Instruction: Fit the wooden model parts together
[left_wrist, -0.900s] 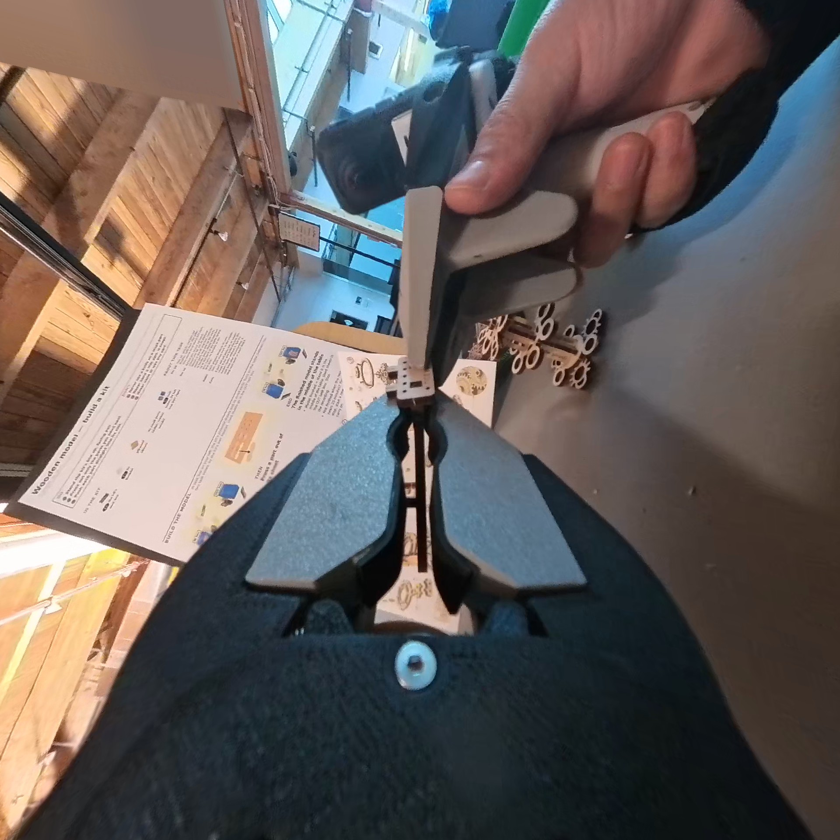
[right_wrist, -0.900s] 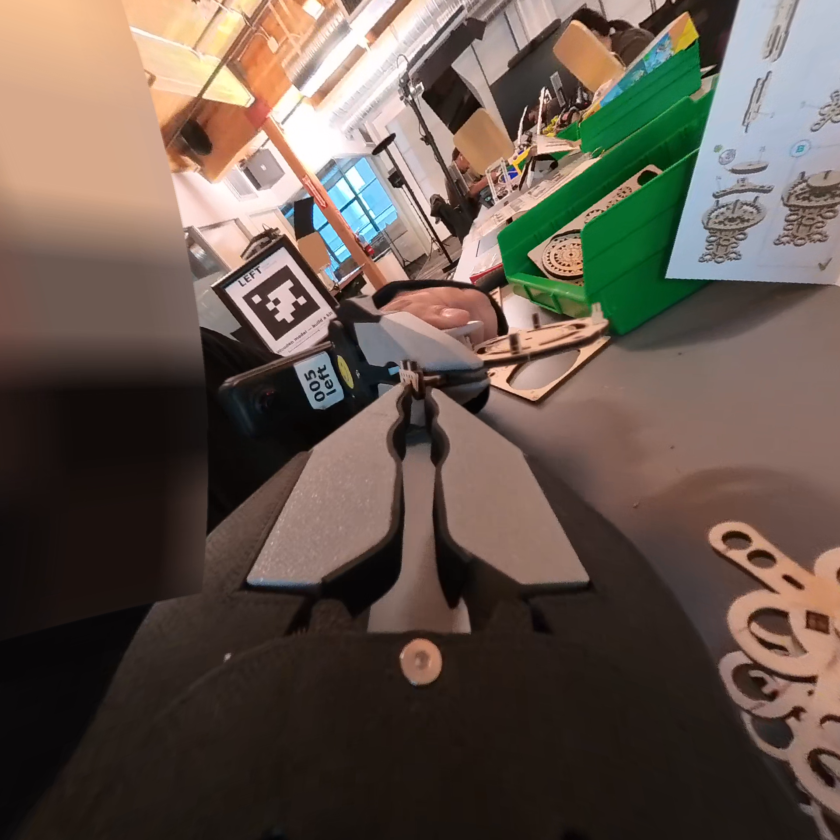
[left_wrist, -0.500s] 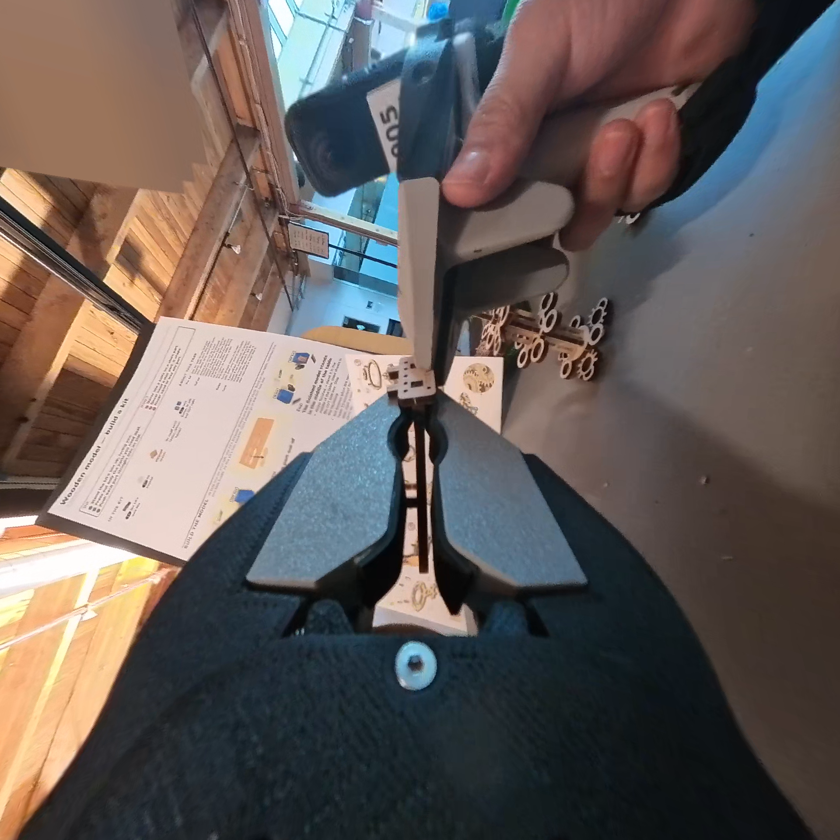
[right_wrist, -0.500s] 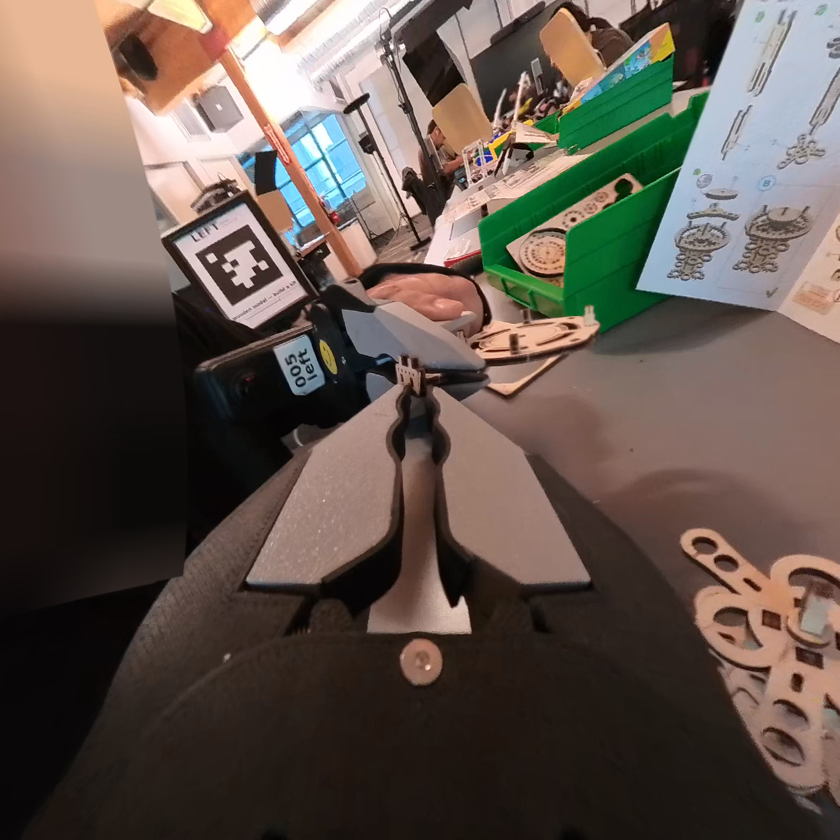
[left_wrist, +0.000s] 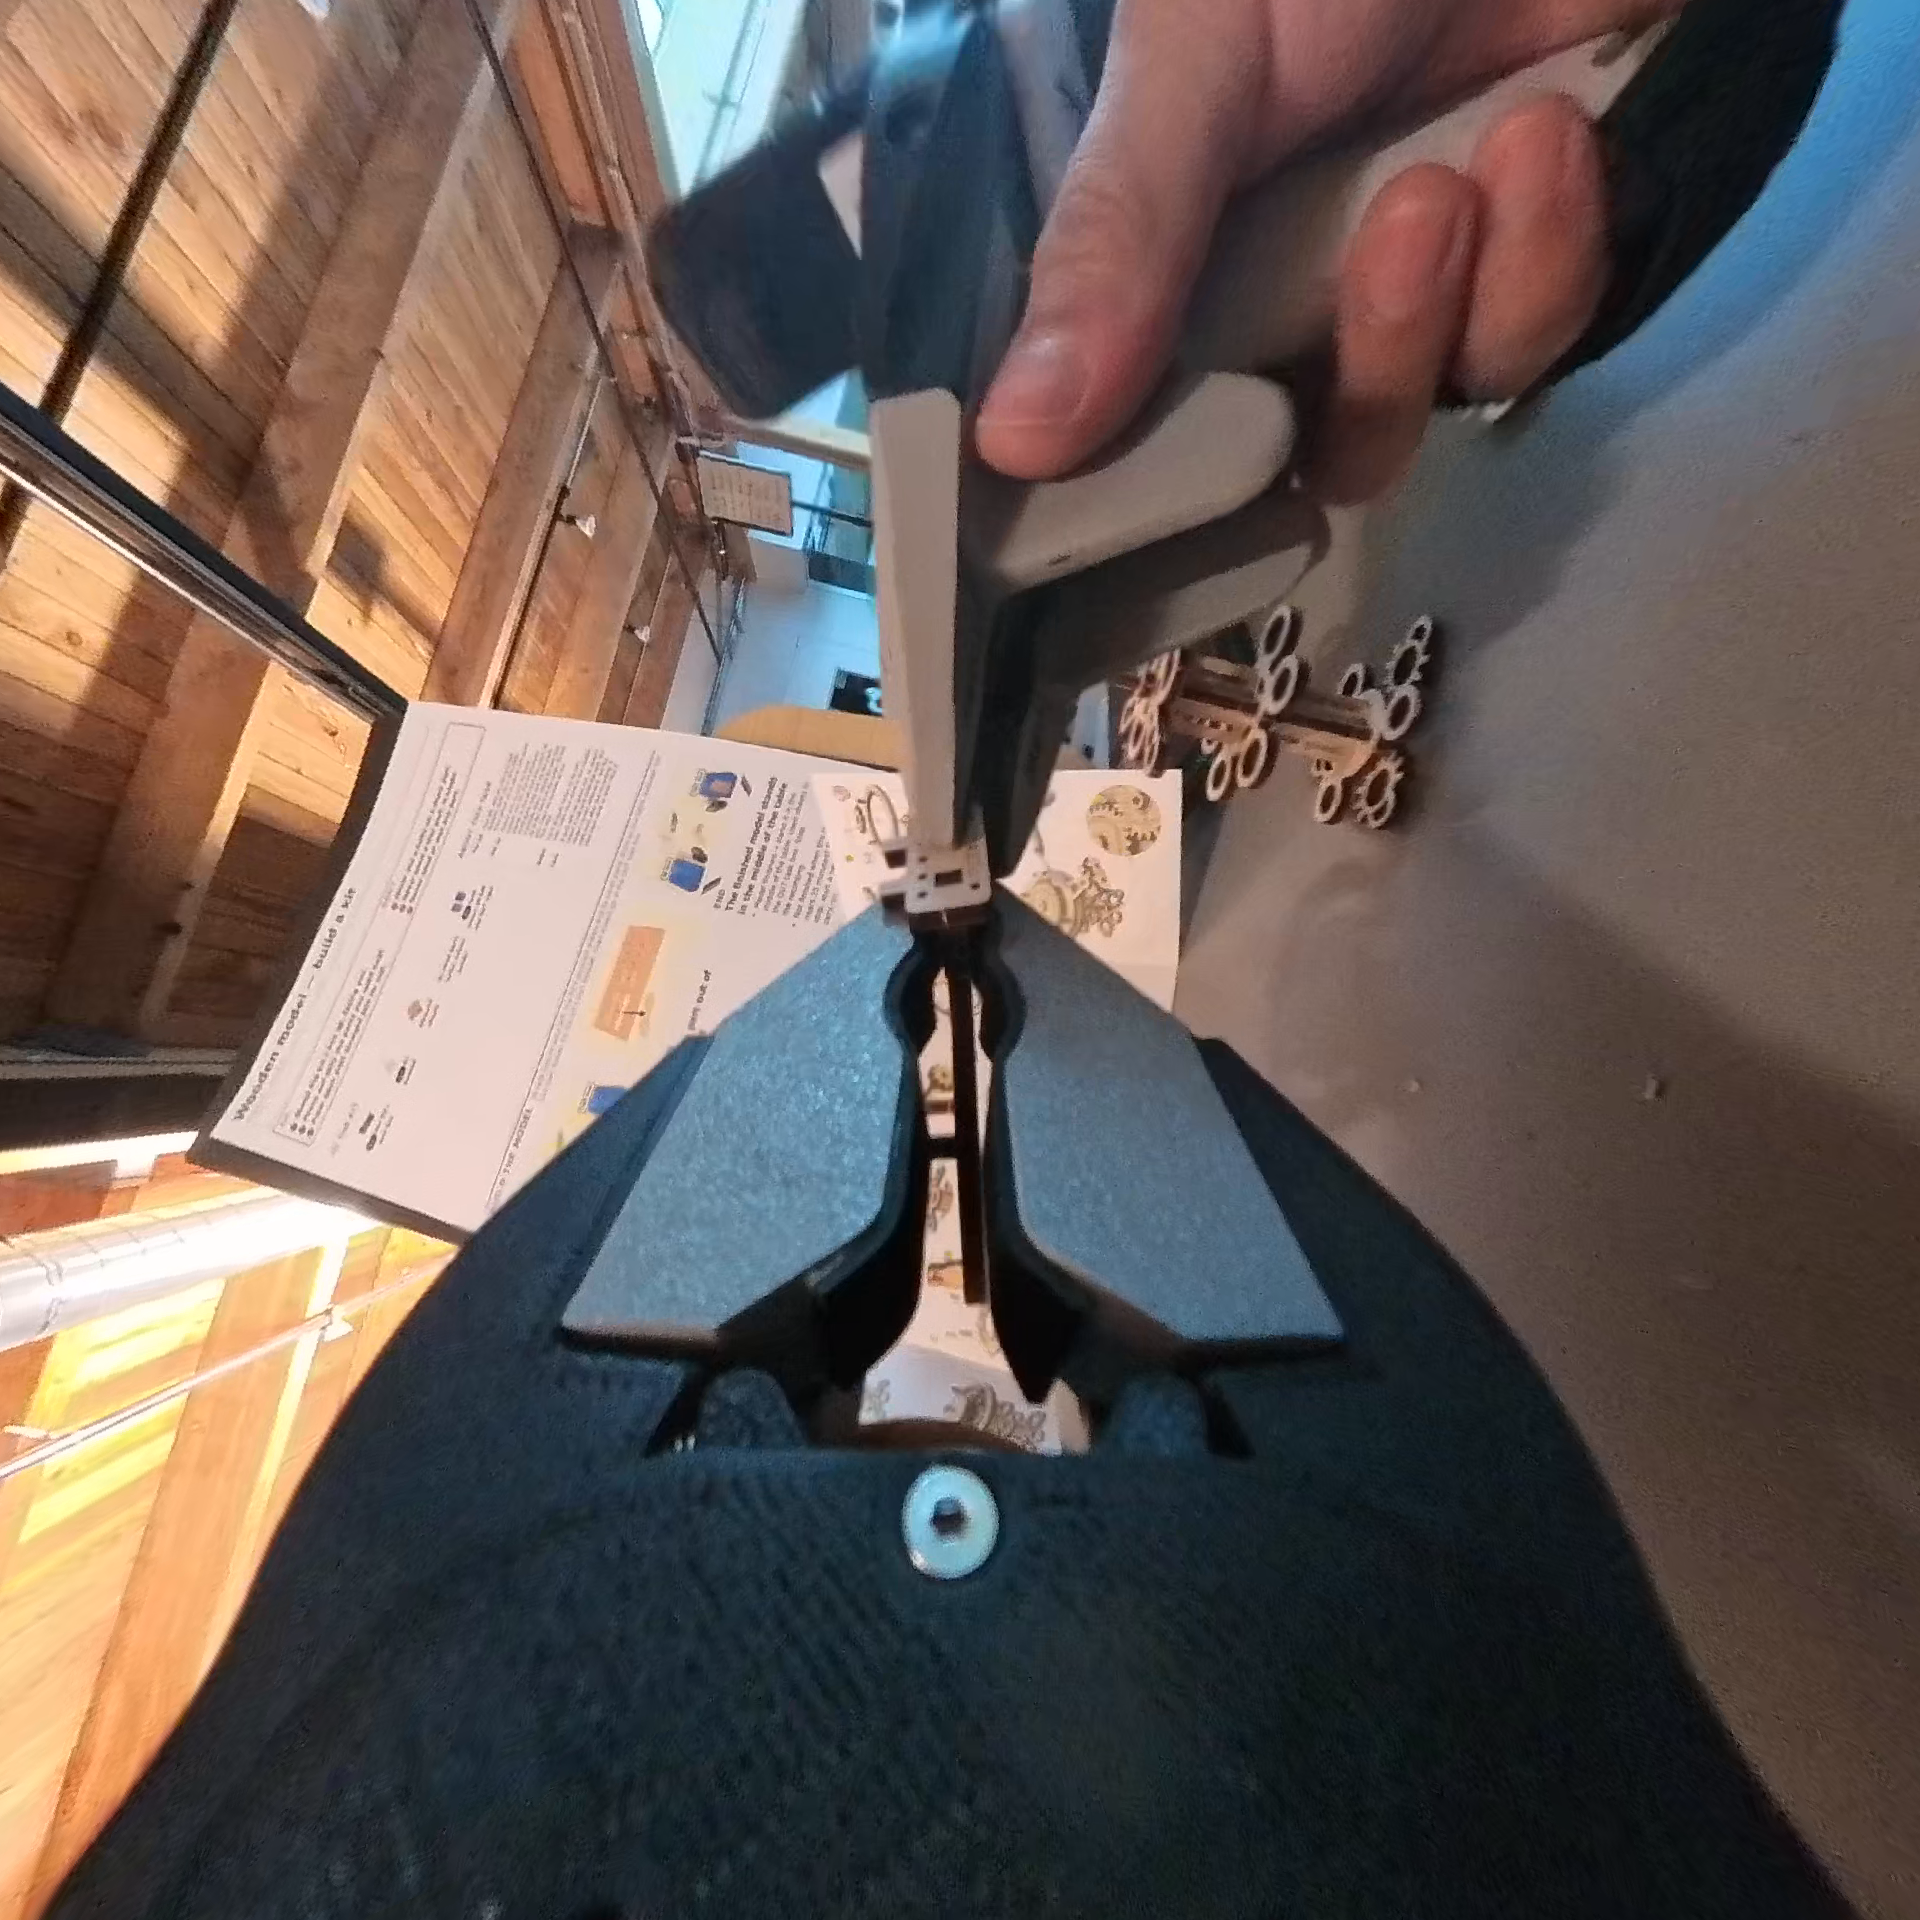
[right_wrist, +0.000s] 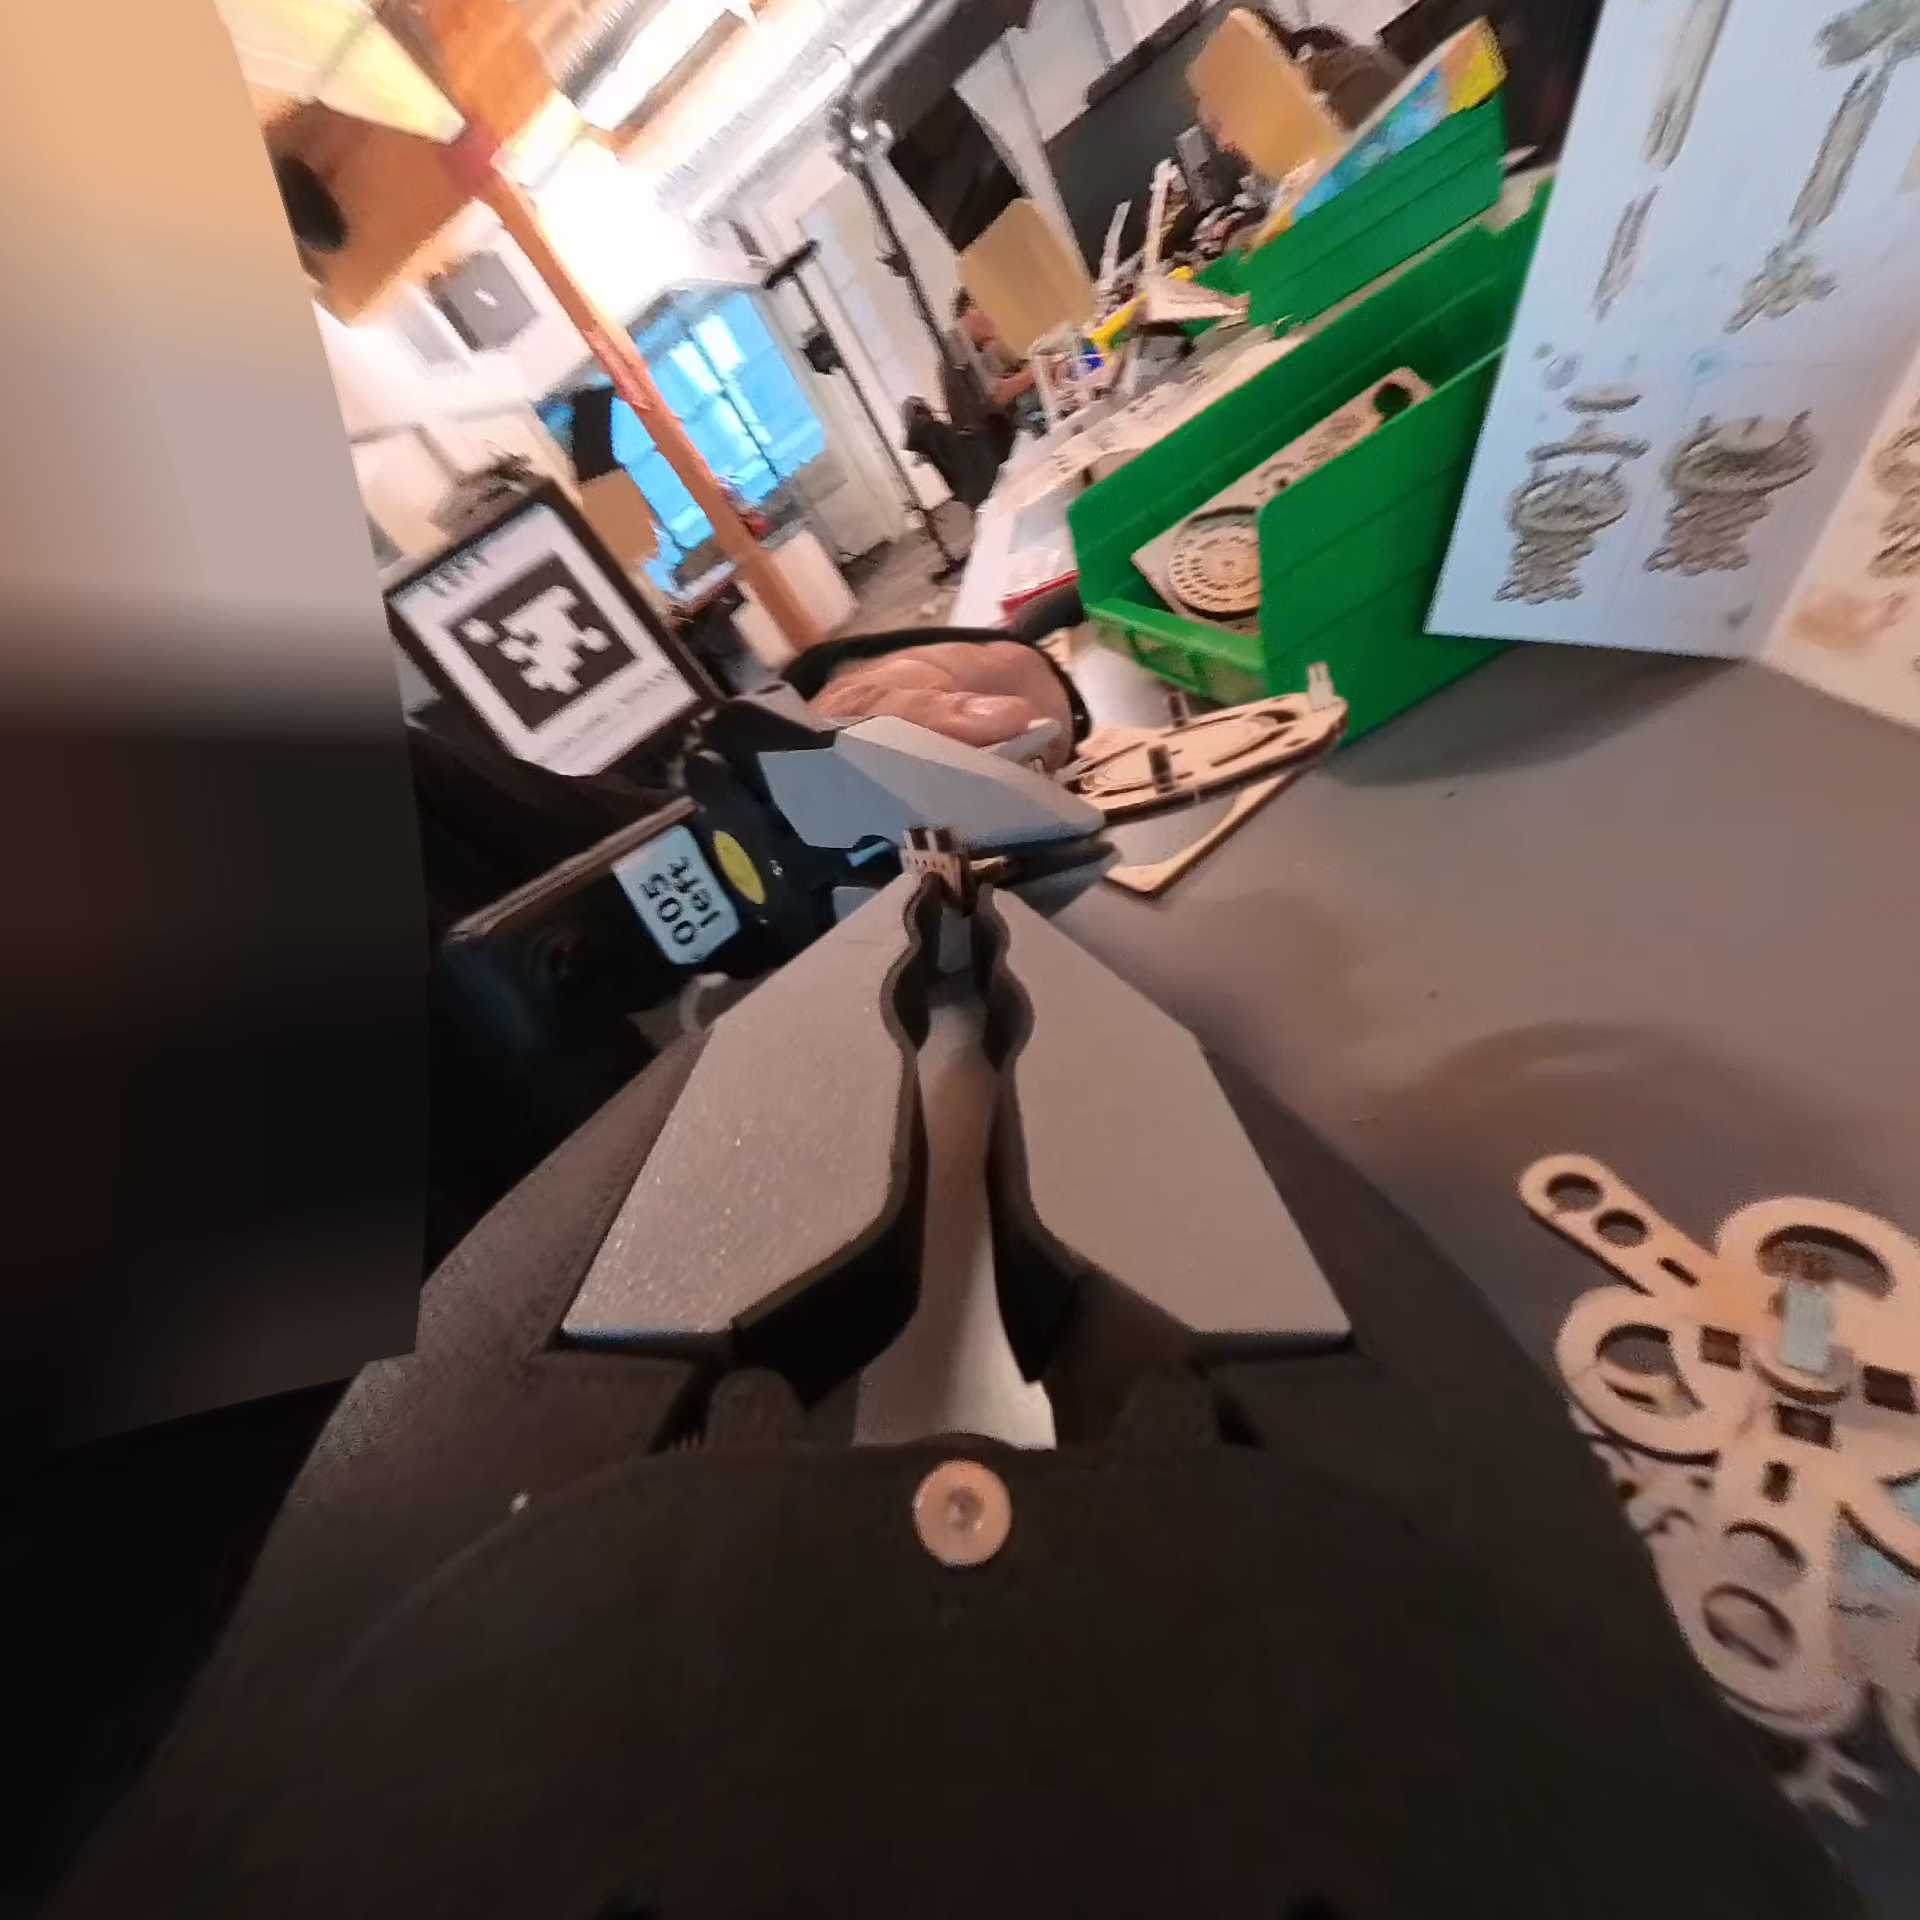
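In the left wrist view my left gripper (left_wrist: 951, 927) is shut on a thin dark wooden strip (left_wrist: 968, 1122), seen edge-on between the fingers. My right gripper (left_wrist: 954, 831) comes down from above, held by a hand, and is shut on a small pale notched wooden piece (left_wrist: 940, 881). That piece touches the strip's end at my left fingertips. In the right wrist view my right gripper (right_wrist: 943, 896) holds the same small piece (right_wrist: 933, 854) against the tip of the left gripper (right_wrist: 1081, 836).
A wooden gear assembly (left_wrist: 1288, 717) lies on the grey table (left_wrist: 1610, 1039); it also shows in the right wrist view (right_wrist: 1714, 1382). Instruction sheets (left_wrist: 520, 956) stand behind. Green bins (right_wrist: 1320, 540) and a wooden disc in its cut sheet (right_wrist: 1195, 758) sit beyond the left gripper.
Both grippers stay tip to tip with their parts held. The right gripper has tilted and moved closer to the left camera, and the right view has rolled and blurred.
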